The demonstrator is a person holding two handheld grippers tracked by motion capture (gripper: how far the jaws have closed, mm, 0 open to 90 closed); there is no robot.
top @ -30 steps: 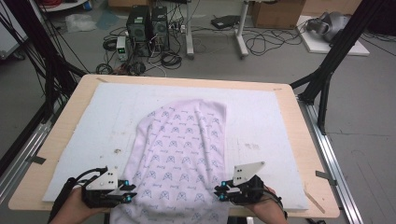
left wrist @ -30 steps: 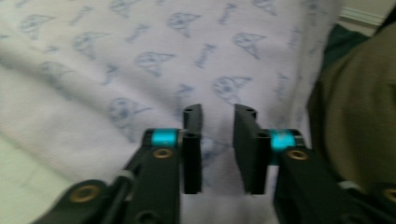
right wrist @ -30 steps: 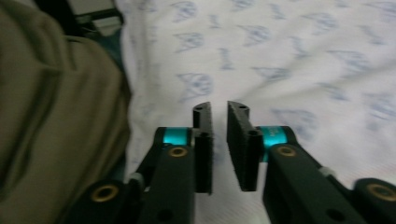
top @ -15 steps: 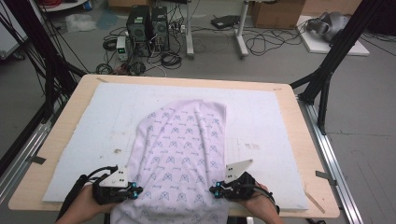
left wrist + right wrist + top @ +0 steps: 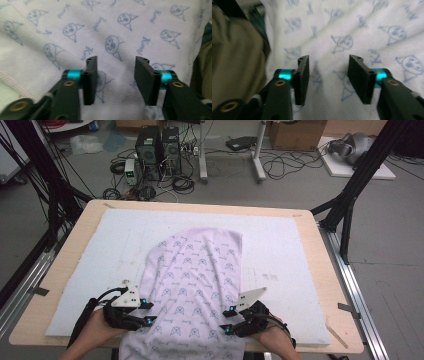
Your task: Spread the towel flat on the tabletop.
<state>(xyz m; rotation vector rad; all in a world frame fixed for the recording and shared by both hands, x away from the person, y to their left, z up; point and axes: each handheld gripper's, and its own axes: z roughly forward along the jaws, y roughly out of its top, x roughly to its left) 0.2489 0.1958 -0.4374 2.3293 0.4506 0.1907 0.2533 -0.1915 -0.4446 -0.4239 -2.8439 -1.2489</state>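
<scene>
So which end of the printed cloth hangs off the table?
The near end of the cloth, between the left gripper and right gripper; the far end lies flat on the white mat.

One patterned cloth [image 5: 195,285] lies at frame centre on one white mat [image 5: 285,245]; two grippers, left gripper [image 5: 150,312] and right gripper [image 5: 226,320], sit low.
</scene>
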